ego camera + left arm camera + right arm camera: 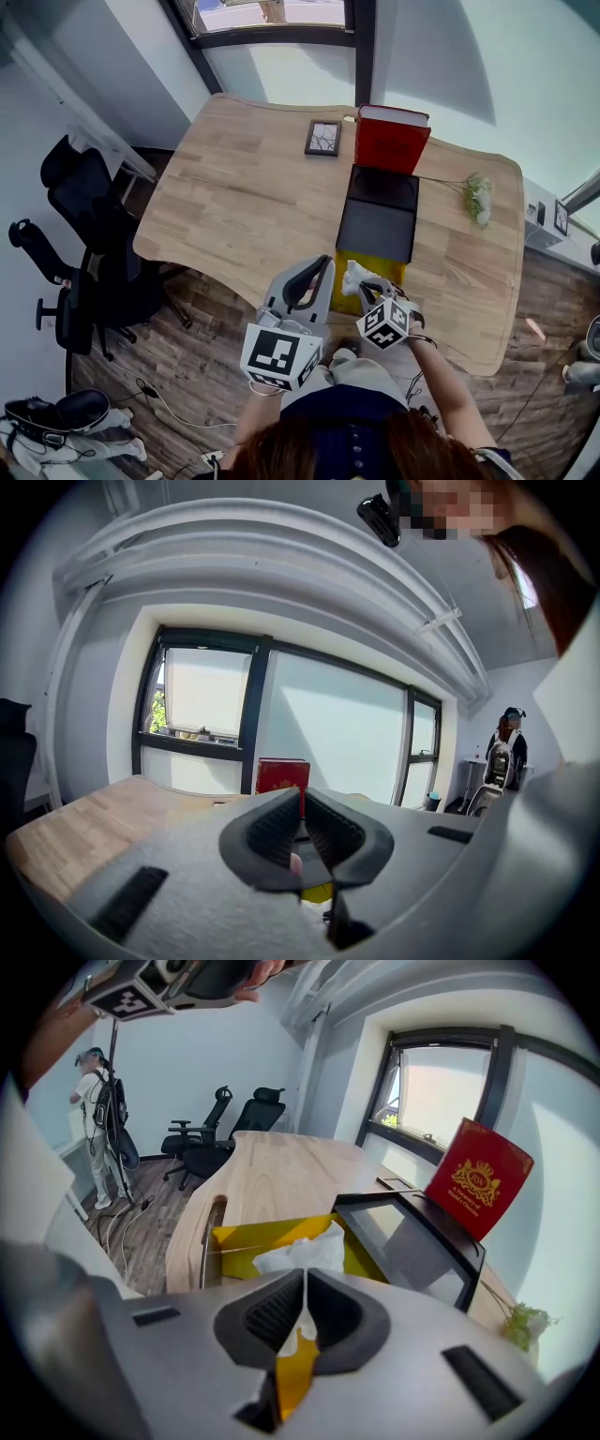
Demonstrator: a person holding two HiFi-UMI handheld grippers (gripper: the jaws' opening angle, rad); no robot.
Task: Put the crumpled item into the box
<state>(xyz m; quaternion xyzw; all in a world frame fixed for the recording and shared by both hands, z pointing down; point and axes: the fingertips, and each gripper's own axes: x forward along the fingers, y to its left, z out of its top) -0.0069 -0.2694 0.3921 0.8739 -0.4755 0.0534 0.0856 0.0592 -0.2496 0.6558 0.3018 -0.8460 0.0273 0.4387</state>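
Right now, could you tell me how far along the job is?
Done: the right hand-held gripper is shut on the crumpled tissue. In hand: it holds the tissue over the open yellow box. Left: letting it go inside. The left hand-held gripper is shut, taking no part.

Left gripper [323,265], right gripper [364,284]: grey shells, black ribbed fingers [272,834], white marker cubes [281,356]; navy top [354,412].

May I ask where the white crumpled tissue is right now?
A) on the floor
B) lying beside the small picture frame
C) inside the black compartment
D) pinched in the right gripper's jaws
D: the right gripper view shows the crumpled tissue caught between the closed jaws of the right gripper, at the yellow compartment near the table edge.
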